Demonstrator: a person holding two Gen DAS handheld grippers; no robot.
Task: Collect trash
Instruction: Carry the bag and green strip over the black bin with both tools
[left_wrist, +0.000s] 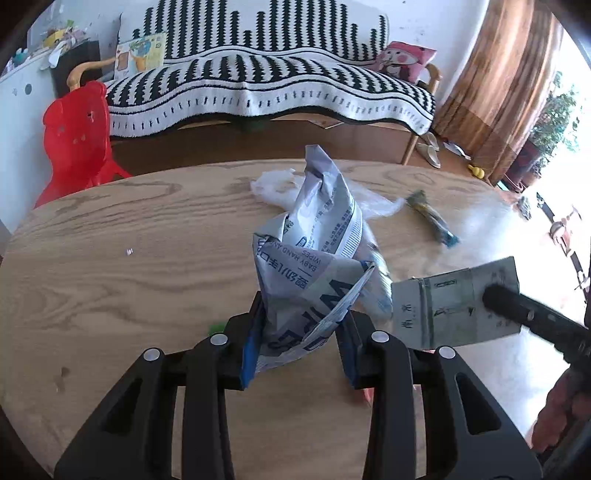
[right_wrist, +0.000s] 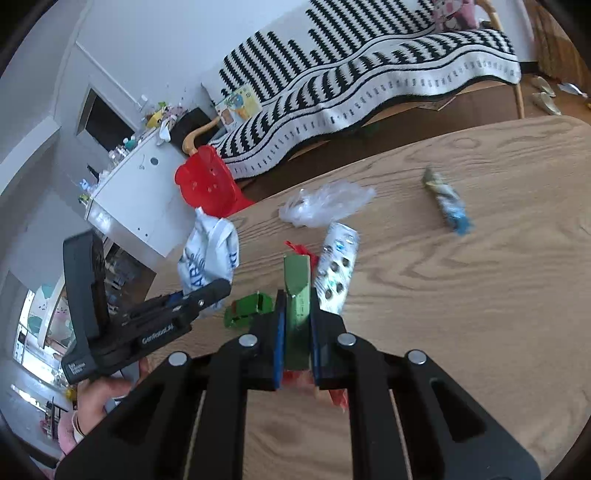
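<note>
My left gripper (left_wrist: 303, 310) is shut on a crumpled white-and-blue baby wipes packet (left_wrist: 317, 236), which stands up above the wooden table (left_wrist: 110, 240). My right gripper (right_wrist: 297, 299) is shut on a flattened green carton (right_wrist: 295, 269); the left wrist view shows that carton (left_wrist: 454, 306) from its grey side. The right wrist view has the left gripper (right_wrist: 214, 291) at the left, with the wipes packet (right_wrist: 208, 254) in it. On the table lie a clear plastic bag (right_wrist: 325, 205), a blister pack (right_wrist: 336, 266), a twisted wrapper (right_wrist: 447, 203), a crushed green carton (right_wrist: 247, 310) and red scraps (right_wrist: 338, 397).
A red plastic chair (left_wrist: 77, 136) stands at the table's far left edge. Behind it is a sofa under a black-and-white throw (left_wrist: 258, 85). A white cabinet (right_wrist: 140, 192) stands at the left. Brown curtains (left_wrist: 498, 92) hang at the right.
</note>
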